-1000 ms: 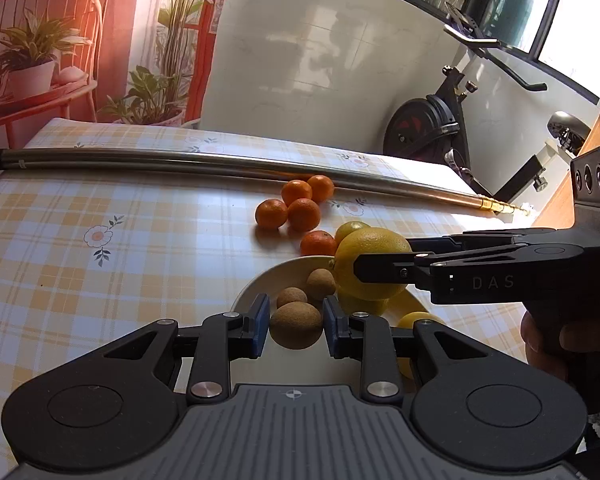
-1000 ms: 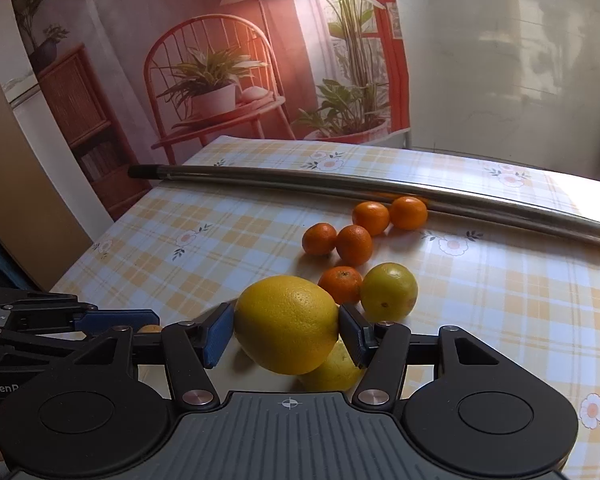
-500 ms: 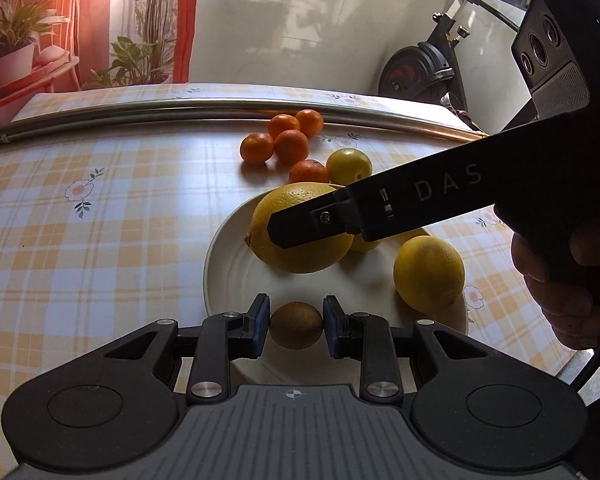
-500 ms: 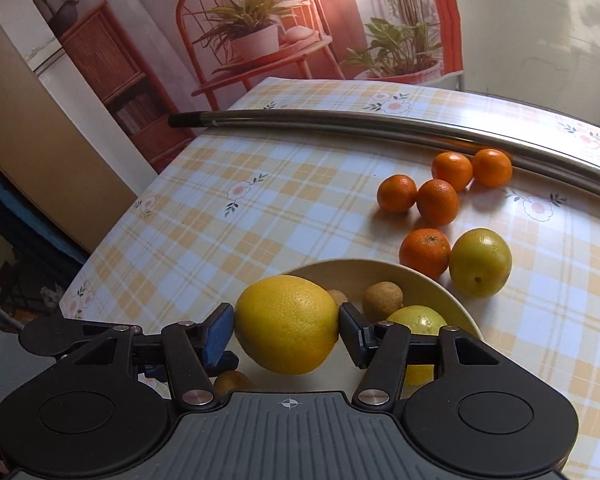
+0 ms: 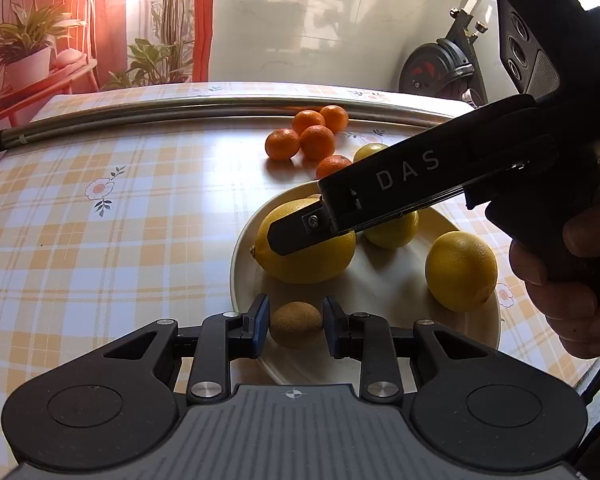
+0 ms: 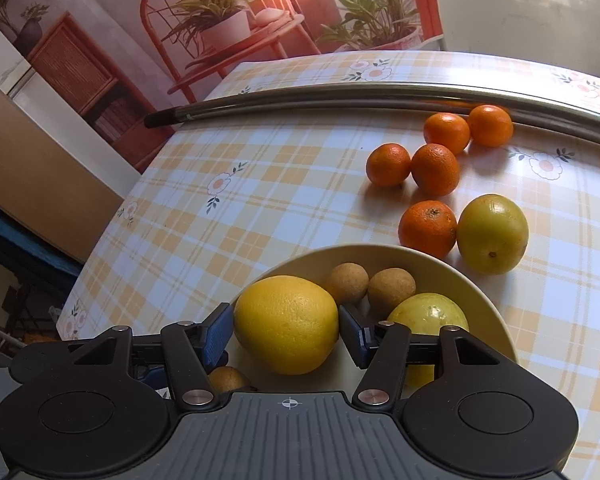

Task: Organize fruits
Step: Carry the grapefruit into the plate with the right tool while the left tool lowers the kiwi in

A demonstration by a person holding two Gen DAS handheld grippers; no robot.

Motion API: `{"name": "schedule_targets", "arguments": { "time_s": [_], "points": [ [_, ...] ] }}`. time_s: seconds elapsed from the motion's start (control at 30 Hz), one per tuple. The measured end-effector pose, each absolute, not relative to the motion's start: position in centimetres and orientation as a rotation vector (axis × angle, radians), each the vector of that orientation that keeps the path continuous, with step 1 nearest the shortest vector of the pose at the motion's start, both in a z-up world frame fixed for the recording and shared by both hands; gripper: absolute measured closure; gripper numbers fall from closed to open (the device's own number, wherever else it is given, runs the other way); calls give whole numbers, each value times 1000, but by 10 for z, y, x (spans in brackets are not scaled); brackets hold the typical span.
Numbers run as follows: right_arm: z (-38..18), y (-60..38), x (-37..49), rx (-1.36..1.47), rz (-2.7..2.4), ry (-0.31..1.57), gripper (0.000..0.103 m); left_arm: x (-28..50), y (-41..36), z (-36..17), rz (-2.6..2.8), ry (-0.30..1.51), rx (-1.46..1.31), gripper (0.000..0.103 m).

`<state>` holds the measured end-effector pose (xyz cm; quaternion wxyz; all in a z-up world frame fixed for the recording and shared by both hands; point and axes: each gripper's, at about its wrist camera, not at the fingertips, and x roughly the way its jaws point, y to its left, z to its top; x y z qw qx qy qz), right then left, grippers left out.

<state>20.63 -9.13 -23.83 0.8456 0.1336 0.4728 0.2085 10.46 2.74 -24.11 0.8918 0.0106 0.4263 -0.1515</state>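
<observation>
The right gripper's (image 5: pixel 300 232) black body crosses the left wrist view and covers part of the large yellow citrus fruit (image 6: pixel 286 324) and most of a greenish-yellow round fruit (image 6: pixel 492 233) on the cloth; in the right wrist view a pale yellow-green fruit (image 6: pixel 428 314) in the cream round bowl (image 6: pixel 476 284) is half hidden behind the finger linkage, and whether the large fruit rests on the bowl floor cannot be told; a person's hand (image 5: pixel 572 272) is cut off at the right edge.

The table carries a yellow-and-white checked cloth with flower prints (image 6: pixel 260 184); a long silver metal rod (image 6: pixel 380 94) lies across its far side; five small orange mandarins (image 6: pixel 434 168) sit loose between rod and bowl; behind stand a red wire chair with a potted plant (image 6: pixel 220 24), a white wall and an exercise bike (image 5: pixel 440 68).

The right gripper pinches the large yellow fruit between its blue pads over the bowl's left part; the left gripper (image 5: pixel 296 324) is closed on a small brown round fruit (image 5: pixel 296 322) at the bowl's near rim; two more small brown fruits (image 6: pixel 370 284) and another yellow citrus (image 5: pixel 460 270) lie in the bowl.
</observation>
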Motion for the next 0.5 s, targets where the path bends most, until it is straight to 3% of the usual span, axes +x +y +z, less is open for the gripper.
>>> {"name": "schedule_targets", "arguments": {
  "time_s": [0.5],
  "points": [
    [-229, -103, 208, 378, 431, 947, 51, 112, 26, -244, -294, 843, 47, 70]
  ]
}}
